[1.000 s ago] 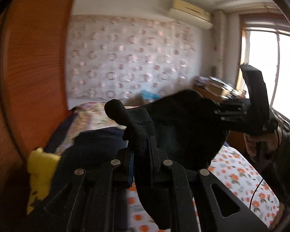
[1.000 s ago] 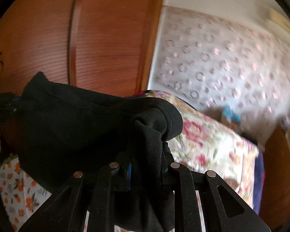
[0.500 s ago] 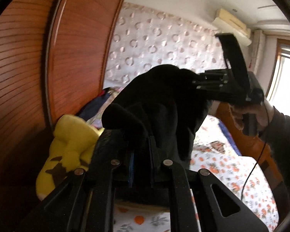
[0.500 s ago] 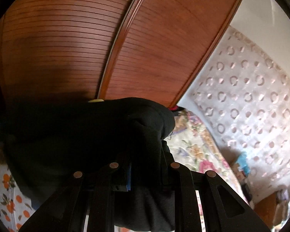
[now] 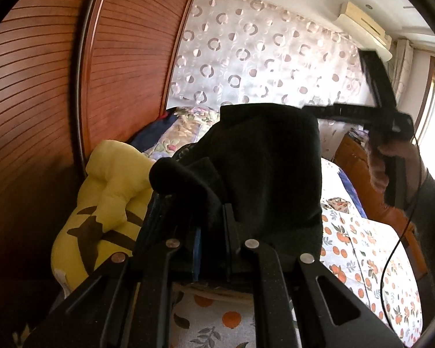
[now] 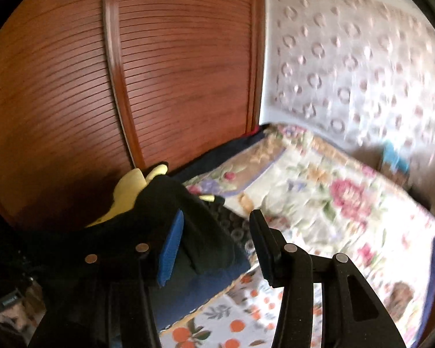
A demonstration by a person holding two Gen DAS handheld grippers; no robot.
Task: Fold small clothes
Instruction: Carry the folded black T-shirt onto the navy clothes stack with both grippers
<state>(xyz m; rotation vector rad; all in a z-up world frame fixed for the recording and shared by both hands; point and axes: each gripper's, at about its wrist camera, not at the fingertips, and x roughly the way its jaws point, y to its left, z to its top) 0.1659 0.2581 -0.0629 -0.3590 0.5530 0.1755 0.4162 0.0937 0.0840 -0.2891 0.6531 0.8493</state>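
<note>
One black fleece garment (image 5: 269,156), bunched and soft, is the only piece of small clothing that can be counted. Two black two-finger grippers appear: the left gripper (image 5: 211,226) and the right gripper (image 6: 214,237). One hand (image 5: 391,159) of the person shows, on the right gripper's handle. One yellow plush toy with black markings (image 5: 101,203) lies against the wood. Two reddish-brown slatted wooden wardrobe doors (image 6: 174,72) stand side by side. One white bedsheet printed with orange fruit (image 5: 362,246), one pale quilt with pink flowers (image 6: 333,197) and one folded dark navy cloth (image 6: 194,290) can be counted. One cream wall air conditioner (image 5: 362,26) hangs high up; one white curtain with a ring pattern (image 5: 246,58) covers the wall
</note>
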